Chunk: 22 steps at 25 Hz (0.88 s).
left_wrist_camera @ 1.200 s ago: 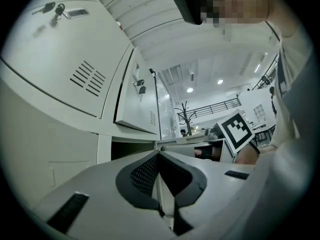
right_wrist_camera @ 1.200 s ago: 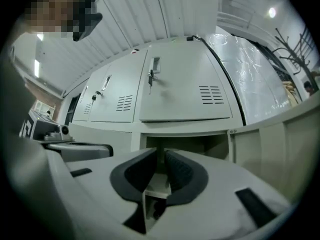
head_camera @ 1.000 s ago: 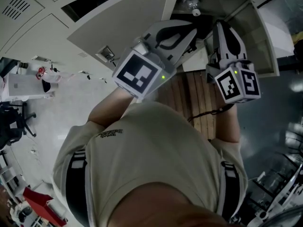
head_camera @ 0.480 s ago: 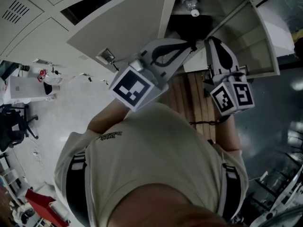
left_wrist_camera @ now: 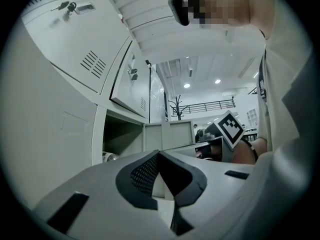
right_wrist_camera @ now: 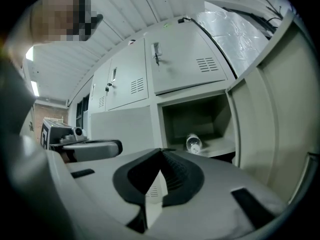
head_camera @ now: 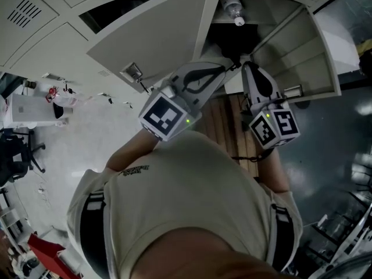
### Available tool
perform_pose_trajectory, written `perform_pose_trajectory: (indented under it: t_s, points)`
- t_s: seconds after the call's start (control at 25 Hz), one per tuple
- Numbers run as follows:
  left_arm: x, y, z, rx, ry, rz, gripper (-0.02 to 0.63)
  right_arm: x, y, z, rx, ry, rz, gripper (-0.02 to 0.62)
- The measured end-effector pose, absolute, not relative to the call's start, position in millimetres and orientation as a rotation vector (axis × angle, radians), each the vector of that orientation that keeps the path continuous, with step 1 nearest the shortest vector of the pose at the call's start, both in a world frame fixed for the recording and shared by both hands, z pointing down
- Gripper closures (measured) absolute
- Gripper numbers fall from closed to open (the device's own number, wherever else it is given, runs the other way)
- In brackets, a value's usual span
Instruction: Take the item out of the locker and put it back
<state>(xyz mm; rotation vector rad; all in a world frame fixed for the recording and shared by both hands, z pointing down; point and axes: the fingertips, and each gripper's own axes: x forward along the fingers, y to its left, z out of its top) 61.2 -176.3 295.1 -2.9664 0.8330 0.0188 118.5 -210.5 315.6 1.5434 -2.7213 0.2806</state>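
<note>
A clear plastic bottle with a white cap lies on its side on the shelf of the open locker. It also shows in the right gripper view, bottle a good way ahead of the jaws. My left gripper and right gripper hang side by side just outside the locker opening, below the bottle and apart from it. Both are shut with nothing between their pads: left gripper, right gripper. In the left gripper view, part of the bottle peeks from the compartment.
The locker's door swings out at the left, and a second open door stands at the right. Closed lockers with keys sit above. A wooden pallet lies on the floor below my arms.
Both grippers have drawn back from the locker opening toward my chest, and the right one has shifted left. The bottle has stayed on the shelf.
</note>
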Motion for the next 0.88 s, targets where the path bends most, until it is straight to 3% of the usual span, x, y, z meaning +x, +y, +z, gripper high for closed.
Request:
perform_pose_trajectory:
  t_s: [0.88]
  points:
    - [49, -164, 334, -3.041, 0.862, -0.062, 0.598, 103, -188, 335, 1.513, -2.727, 0.352, 0.594]
